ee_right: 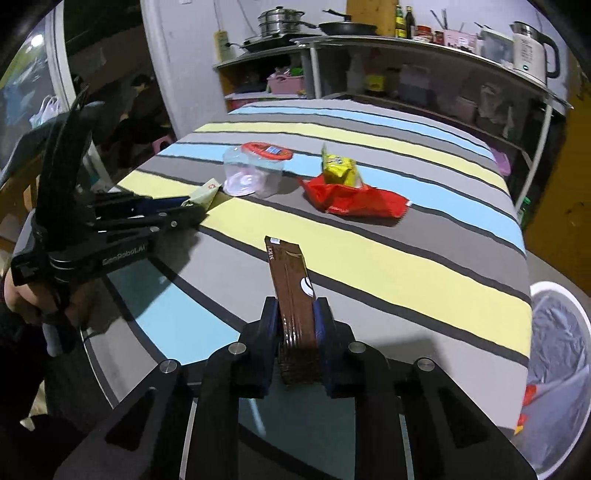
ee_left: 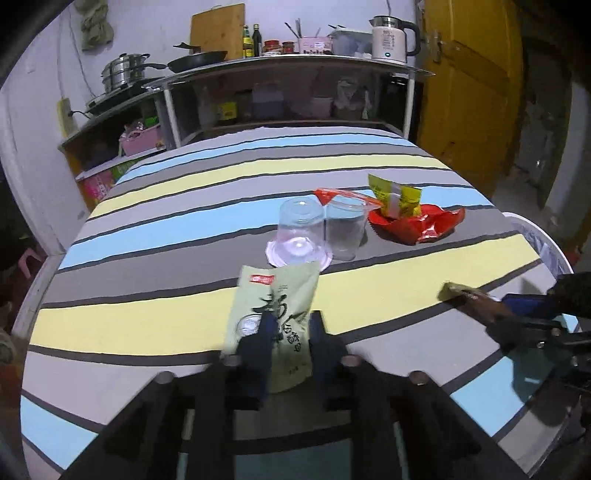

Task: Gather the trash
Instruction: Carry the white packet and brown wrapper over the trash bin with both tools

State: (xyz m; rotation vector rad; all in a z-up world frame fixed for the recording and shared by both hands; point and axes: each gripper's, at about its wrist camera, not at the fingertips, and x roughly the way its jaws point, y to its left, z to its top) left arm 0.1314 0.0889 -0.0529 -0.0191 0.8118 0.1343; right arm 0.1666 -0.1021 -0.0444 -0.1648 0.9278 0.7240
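Right wrist: right gripper (ee_right: 295, 321) clamps brown packet (ee_right: 291, 291).

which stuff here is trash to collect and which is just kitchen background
Trash job: green packet in left gripper; brown wrapper in right gripper; red wrapper; yellow packet; clear plastic cups; lined bin.

Background: kettle; frying pan; steamer pot; cutting board.

both grippers angle downward; left gripper (ee_left: 291, 332) jaws clamp a green packet (ee_left: 275, 321), right gripper (ee_right: 295, 317) jaws pinch a brown sachet (ee_right: 293, 295).
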